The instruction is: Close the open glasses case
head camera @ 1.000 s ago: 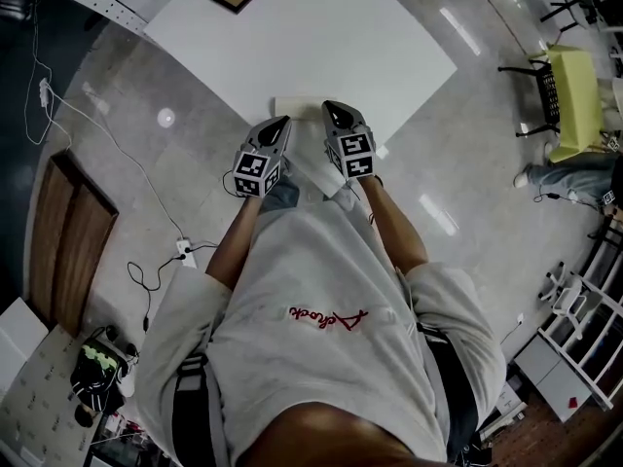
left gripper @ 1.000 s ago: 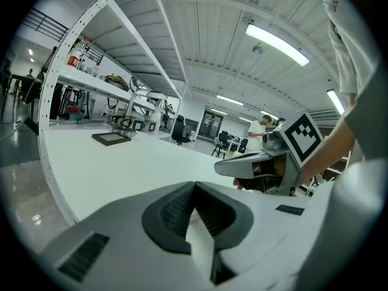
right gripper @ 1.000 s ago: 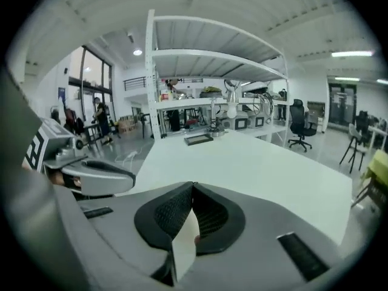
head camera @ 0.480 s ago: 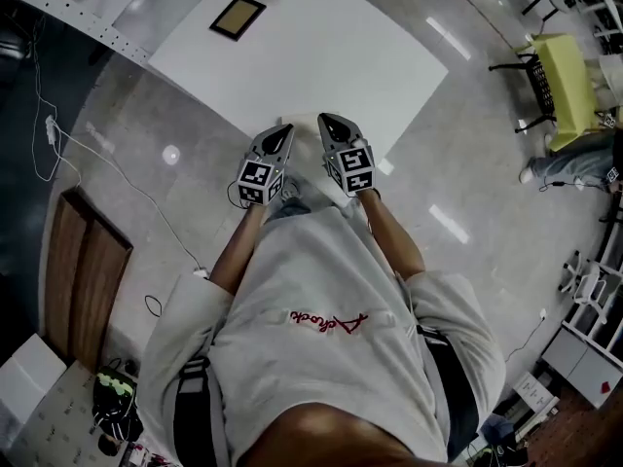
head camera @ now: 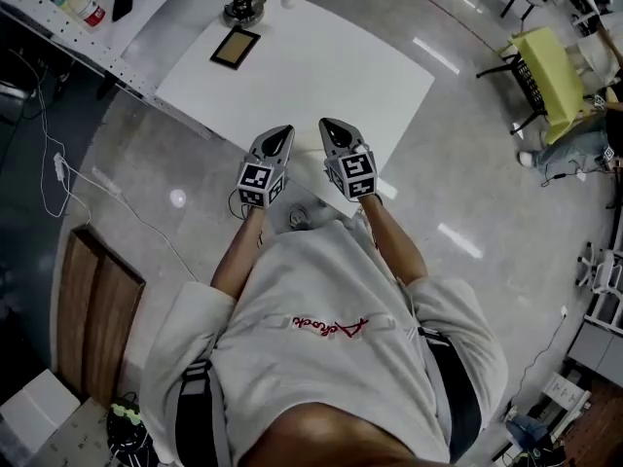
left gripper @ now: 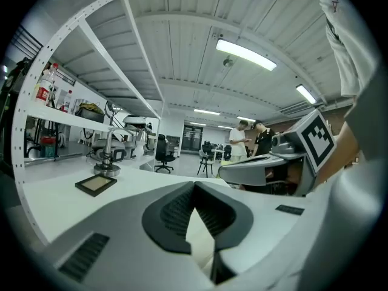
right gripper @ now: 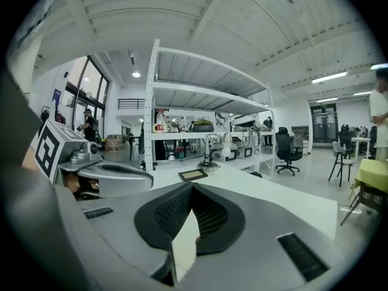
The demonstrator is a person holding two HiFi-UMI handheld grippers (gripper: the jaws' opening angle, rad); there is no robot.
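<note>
Lifted since a second ago: left tongs [head camera: 281, 134] and right tongs [head camera: 329, 126], side by side over the near edge of the white tabletop [head camera: 331, 76]. Both pairs are closed together, nothing clamped. Glasses case: not made out in any view.
</note>
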